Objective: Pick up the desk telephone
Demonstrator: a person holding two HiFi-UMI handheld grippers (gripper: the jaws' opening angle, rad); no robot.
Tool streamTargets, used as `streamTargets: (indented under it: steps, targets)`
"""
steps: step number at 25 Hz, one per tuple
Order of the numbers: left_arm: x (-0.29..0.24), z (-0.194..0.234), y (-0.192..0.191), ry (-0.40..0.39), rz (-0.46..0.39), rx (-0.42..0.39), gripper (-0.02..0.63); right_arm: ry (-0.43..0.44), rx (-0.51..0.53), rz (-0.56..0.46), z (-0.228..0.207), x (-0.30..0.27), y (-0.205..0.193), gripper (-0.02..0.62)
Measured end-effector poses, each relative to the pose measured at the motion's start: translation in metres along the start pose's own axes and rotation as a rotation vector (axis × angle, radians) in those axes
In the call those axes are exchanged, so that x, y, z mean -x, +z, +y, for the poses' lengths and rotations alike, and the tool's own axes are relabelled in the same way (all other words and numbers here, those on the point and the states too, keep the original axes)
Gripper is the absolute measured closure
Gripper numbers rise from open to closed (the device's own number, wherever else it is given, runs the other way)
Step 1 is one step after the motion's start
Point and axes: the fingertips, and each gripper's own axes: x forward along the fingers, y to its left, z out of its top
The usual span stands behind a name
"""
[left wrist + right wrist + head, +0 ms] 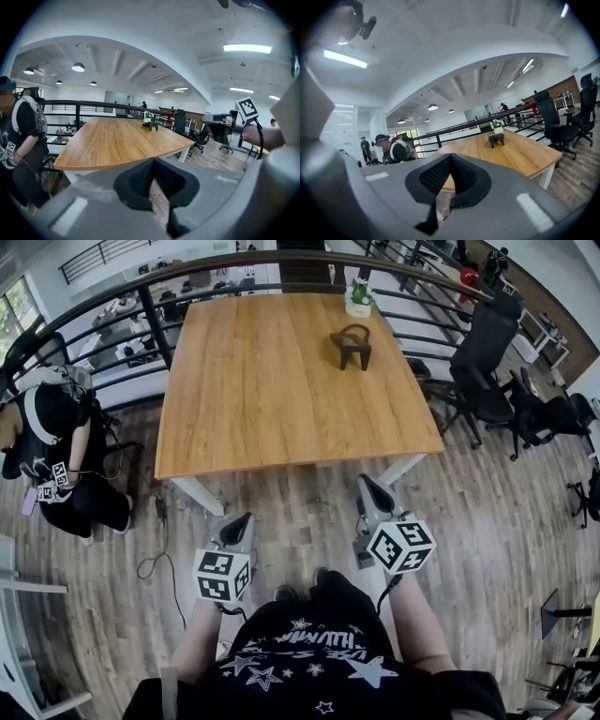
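The desk telephone (352,343), small, black and arched, stands at the far right of the wooden table (281,418). It also shows in the left gripper view as the telephone (153,125) and in the right gripper view as the telephone (496,139). My left gripper (242,521) hangs over the floor short of the table's near edge, its jaws closed together on nothing. My right gripper (368,486) is beside it, closer to the table's near right corner, also shut and empty. Both are far from the telephone. In their own views, the left gripper (152,161) and right gripper (451,157) show pads meeting.
A small potted plant (359,298) stands just behind the telephone. A black railing (150,296) runs around the table's far side. Office chairs (487,352) stand to the right. A person in dark clothes (52,446) sits at the left, and a cable (159,554) lies on the floor.
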Motion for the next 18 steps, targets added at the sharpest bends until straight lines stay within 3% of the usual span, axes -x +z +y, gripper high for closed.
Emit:
streamTargets:
  steps: [10, 18]
  targets:
    - [-0.012, 0.029, 0.006, 0.032, -0.001, 0.015, 0.604, -0.04, -0.003, 0.016, -0.021, -0.029, -0.005, 0.595]
    - [-0.043, 0.062, 0.032, 0.102, -0.005, 0.02, 0.604, -0.022, -0.038, 0.02, -0.059, -0.092, 0.003, 0.594]
